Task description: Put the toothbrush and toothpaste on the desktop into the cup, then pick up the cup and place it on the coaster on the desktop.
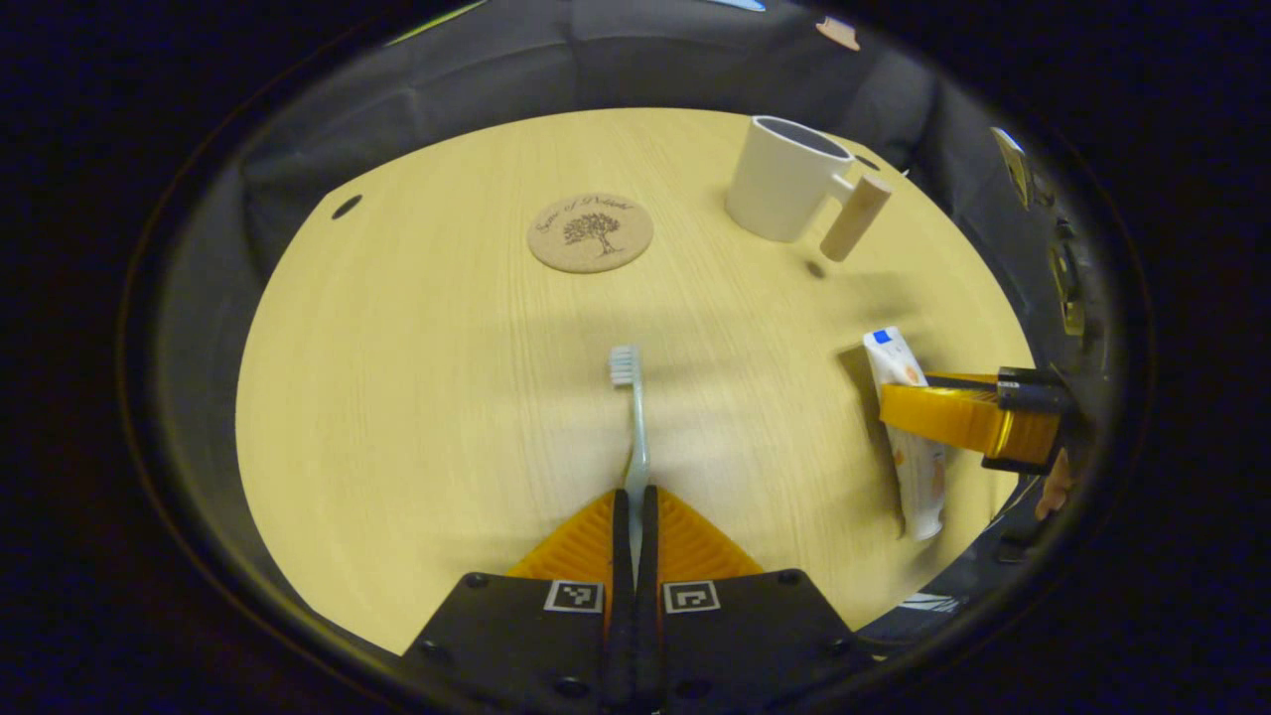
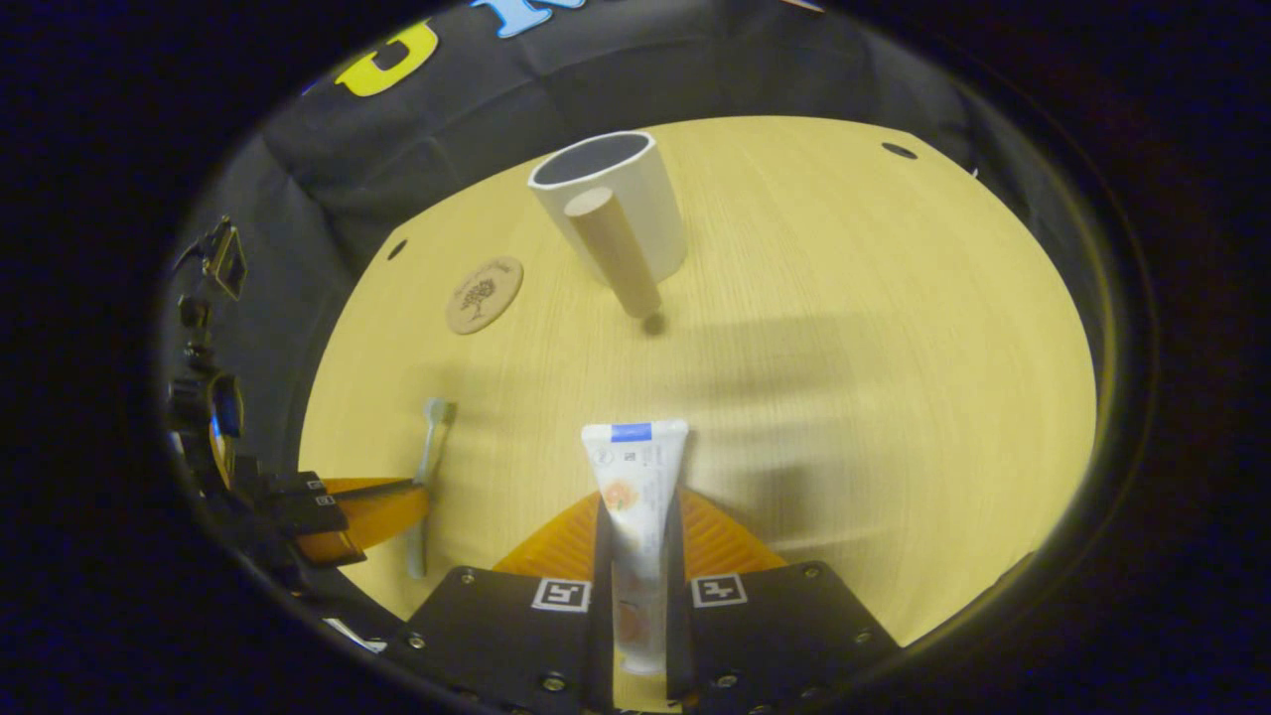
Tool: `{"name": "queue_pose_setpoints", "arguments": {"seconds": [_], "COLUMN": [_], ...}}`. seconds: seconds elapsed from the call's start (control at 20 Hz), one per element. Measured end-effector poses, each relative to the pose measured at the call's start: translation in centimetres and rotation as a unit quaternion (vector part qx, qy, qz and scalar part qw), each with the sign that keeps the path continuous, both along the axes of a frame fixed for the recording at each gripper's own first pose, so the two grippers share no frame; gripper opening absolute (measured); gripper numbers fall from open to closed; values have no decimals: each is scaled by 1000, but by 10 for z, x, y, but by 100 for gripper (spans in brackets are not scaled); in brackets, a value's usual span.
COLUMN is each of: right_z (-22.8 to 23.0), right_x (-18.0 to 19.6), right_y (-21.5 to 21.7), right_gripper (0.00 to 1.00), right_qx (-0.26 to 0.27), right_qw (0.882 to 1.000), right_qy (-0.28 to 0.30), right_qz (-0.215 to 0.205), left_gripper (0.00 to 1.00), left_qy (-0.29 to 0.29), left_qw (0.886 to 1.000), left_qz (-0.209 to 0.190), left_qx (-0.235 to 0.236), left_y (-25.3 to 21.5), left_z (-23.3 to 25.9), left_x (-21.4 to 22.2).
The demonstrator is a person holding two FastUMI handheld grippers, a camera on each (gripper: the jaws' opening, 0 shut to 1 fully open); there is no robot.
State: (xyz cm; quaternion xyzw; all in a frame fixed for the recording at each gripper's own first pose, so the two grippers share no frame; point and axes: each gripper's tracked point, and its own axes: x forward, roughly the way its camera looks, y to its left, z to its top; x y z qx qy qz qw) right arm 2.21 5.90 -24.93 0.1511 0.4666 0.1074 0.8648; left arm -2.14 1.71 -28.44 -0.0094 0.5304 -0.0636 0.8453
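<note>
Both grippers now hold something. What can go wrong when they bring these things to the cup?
1. The left gripper pinches the pale blue toothbrush low on its handle, so the long free end may swing and miss the white cup with a wooden peg handle.
2. The right gripper squeezes the soft white toothpaste tube; it might slip.
3. Both heading for one cup, the grippers could collide.

Matt wood-grain desktop; cork coaster.

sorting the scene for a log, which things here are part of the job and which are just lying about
Part of the job:
toothbrush, in the left gripper
toothpaste, in the right gripper
cup
coaster

Just lying about:
nothing loose on the table; beyond it the black cloth wall
</note>
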Motion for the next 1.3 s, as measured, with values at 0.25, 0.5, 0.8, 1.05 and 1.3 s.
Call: {"name": "queue_pose_setpoints", "arguments": {"seconds": [0.25,0.5,0.8,1.05,1.3], "right_z": [28,68,111,157,213], "right_x": [4,17,37,52,63], "right_y": [1,-4,-3,6,9], "right_gripper": [22,22,22,21,21], "right_qx": [11,17,-4,-13,-2], "right_qw": [997,988,974,963,951], "right_qy": [-71,-151,-225,-269,-308], "right_qz": [4,-20,-14,-8,-18], "left_gripper": [8,8,8,8,8], "left_qy": [-67,-139,-205,-258,-312], "left_qw": [997,988,975,961,943], "left_qz": [8,15,14,2,-9], "left_qx": [-38,-67,-88,-99,-112], "left_y": [-6,5,-6,-12,-20], "left_z": [28,73,104,147,195], "left_x": [6,9,40,74,105]}}
